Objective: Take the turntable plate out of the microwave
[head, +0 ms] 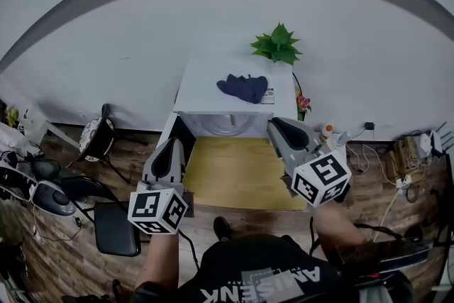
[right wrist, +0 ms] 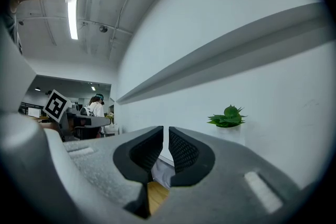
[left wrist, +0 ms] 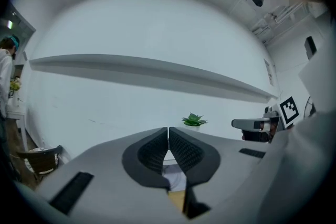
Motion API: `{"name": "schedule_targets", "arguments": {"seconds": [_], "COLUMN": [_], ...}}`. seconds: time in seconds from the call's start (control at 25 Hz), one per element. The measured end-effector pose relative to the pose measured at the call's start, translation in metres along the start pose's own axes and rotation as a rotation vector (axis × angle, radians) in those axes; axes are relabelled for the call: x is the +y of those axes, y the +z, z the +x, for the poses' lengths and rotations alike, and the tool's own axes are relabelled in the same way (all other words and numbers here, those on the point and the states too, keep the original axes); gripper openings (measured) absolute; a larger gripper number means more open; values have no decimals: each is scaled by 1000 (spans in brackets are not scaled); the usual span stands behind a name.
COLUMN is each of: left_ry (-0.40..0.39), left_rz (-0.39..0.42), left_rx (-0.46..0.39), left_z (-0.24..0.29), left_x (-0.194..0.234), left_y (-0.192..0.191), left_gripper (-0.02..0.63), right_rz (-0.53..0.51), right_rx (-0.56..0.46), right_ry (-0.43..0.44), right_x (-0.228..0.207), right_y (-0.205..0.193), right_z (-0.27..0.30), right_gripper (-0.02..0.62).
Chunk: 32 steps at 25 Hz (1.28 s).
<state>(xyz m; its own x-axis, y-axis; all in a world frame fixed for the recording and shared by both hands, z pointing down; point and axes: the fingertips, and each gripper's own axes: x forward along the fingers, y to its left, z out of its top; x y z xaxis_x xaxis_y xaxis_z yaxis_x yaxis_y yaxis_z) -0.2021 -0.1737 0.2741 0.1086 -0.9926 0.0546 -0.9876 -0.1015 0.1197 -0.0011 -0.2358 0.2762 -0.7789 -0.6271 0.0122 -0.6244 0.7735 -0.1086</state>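
A white microwave (head: 234,101) stands at the far end of a wooden table (head: 234,177), its door (head: 172,133) swung open to the left. In the open cavity a pale round turntable plate (head: 228,126) shows faintly. My left gripper (head: 173,144) hovers over the table's left edge, short of the door, shut with nothing in it; in the left gripper view its pads (left wrist: 157,150) meet. My right gripper (head: 278,124) is near the microwave's right front corner. Its pads (right wrist: 184,150) stand a narrow gap apart with nothing between them.
A dark blue cloth (head: 243,87) lies on top of the microwave, and a potted plant (head: 278,45) stands behind it. Flowers (head: 303,104) and small bottles (head: 327,131) are at the right. Black chairs (head: 117,227) stand left of the table, cables (head: 394,188) at the right.
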Motion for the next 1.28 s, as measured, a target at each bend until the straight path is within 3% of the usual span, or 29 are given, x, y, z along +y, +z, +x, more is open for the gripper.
{"name": "schedule_targets", "arguments": {"seconds": [0.4,0.56,0.72,1.0,1.16,1.28], "left_ry": [-160,-225,-264,-237,-174,-113], "left_rz": [-55,-106,-188,-187,-274,-349], "left_rx": [83,111,189,285,360,372], "left_z": [57,73,87,105,116,130], "left_x": [45,47,46,40,42,51], "left_y": [-28,-46,-80,-127,-170,-200], "left_gripper": [6,92,115,178,178,178], "right_rz": [33,63,106,195,250,275], "right_rx": [33,42,62,142,202,238], "right_ry": [-84,-125,-169,-143,-104,-54], "right_x": [7,7,5,-6,-15,-18], "right_y": [-23,-38,-60,-110,-143,-162], "right_z": [70,86,94,110,112,115], "right_gripper": [35,65,93,136,171,187]}}
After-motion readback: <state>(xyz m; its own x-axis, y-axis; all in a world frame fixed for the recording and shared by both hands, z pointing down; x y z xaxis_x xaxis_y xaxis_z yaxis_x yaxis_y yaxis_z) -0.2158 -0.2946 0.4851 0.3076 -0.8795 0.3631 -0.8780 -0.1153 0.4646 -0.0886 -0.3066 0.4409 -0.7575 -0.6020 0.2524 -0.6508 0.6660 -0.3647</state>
